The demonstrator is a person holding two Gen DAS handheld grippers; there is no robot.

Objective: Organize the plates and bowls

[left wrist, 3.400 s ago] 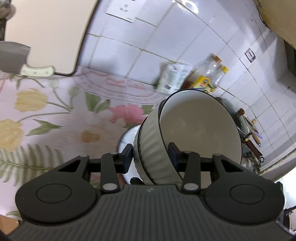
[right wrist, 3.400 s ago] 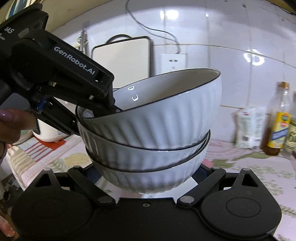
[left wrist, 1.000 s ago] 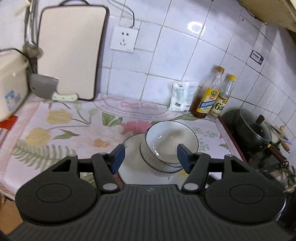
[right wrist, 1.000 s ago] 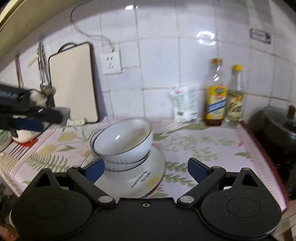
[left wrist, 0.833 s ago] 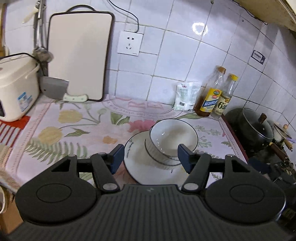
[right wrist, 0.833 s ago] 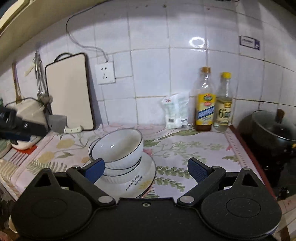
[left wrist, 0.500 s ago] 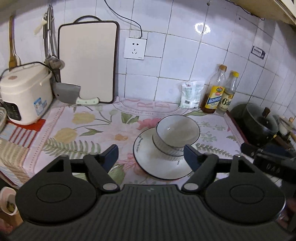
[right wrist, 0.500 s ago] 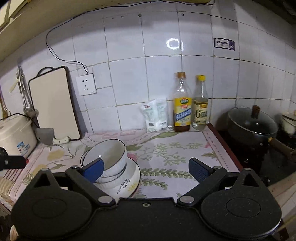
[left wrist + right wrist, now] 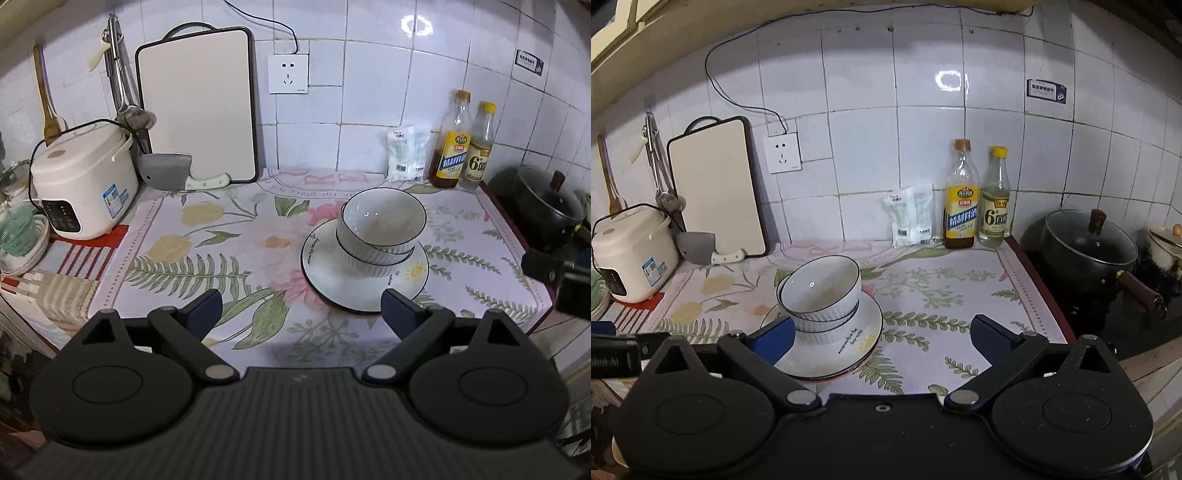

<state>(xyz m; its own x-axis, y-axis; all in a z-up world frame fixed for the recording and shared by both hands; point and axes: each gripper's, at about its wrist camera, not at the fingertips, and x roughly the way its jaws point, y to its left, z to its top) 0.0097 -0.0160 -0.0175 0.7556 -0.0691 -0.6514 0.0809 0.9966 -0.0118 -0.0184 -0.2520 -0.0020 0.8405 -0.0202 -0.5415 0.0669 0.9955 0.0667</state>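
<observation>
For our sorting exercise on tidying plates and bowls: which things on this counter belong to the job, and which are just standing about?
Belongs to the job: stacked bowls; plate under them.

Standing about: rice cooker; cutting board; cleaver; two bottles; white packet; black pot.

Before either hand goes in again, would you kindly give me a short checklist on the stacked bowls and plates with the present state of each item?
1. Left tongs free of any dish: ok, jaws opening with nothing between them.
2. Right tongs free of any dish: ok, open and empty.
3. Bowls nested on the plates: ok, the stack sits on the top plate.
4. Top bowl level: not ok, it leans in the stack.
5. Bowls centred on the plates: not ok, they sit toward the far rim.
6. Floral mat around the stack free of other dishes: ok, none in view.
</observation>
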